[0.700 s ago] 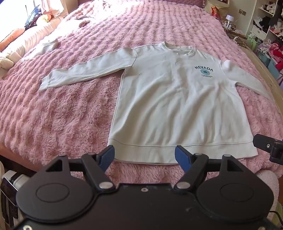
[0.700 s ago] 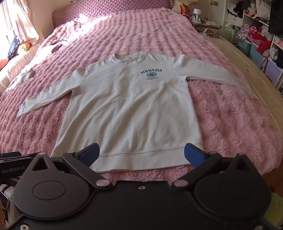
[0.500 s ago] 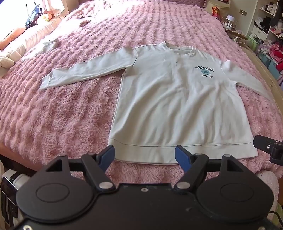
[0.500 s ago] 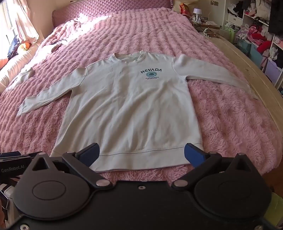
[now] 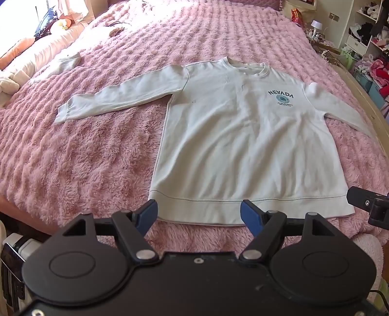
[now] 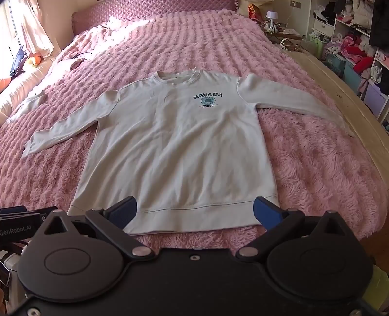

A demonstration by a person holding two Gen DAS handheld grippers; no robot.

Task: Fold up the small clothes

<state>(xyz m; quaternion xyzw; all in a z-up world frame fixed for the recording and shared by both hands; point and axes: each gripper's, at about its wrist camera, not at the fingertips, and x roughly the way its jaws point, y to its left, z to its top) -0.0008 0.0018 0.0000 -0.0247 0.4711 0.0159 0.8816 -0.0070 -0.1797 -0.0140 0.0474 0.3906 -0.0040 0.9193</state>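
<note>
White sweatshirt [image 5: 243,145] spread flat, front up, on a pink fuzzy bedspread [image 5: 97,158], sleeves out toward 9 and 3 o'clock, "NEVADA" print on the chest.

Left gripper [image 5: 198,215] and right gripper [image 6: 194,214] both gape wide and empty above the hem at 6 o'clock. Only the right view shows the whole 3 o'clock sleeve; the left view shows a pale cloth [image 5: 65,63], perhaps a sock, at 10 o'clock.

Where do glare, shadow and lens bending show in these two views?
Left wrist view: window glare whitens the top-left corner; the bed edge curves. Right wrist view: a sun patch falls near the headboard; the sweatshirt stays sharp, softly shaded.
</note>
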